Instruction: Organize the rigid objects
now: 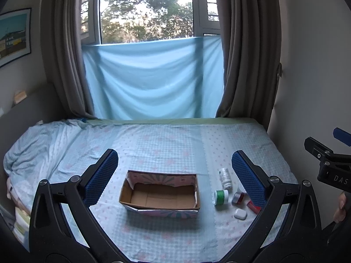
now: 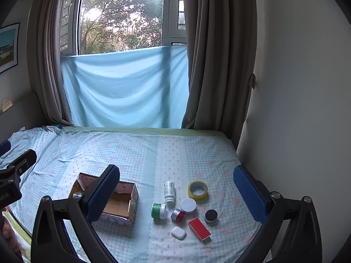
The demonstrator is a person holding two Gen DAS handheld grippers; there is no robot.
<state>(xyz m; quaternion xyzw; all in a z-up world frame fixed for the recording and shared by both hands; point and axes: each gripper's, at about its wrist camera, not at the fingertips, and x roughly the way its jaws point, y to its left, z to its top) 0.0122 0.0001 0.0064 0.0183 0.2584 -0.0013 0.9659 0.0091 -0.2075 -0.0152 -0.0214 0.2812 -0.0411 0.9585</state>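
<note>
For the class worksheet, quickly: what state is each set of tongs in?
Left tongs: open, holding nothing.
Right tongs: open, holding nothing.

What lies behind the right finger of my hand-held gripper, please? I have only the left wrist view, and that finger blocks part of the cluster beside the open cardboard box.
Observer: A yellow roll of tape lies flat there, at the far edge of the cluster.
Operator: Thank you. Is anything else hidden?
Observer: A red rectangular box lies flat at the near edge, next to the white oval case. You see only its corner.
Operator: And between those two?
Observer: A small black-lidded jar stands upright, with a round white-topped container to its left.
</note>
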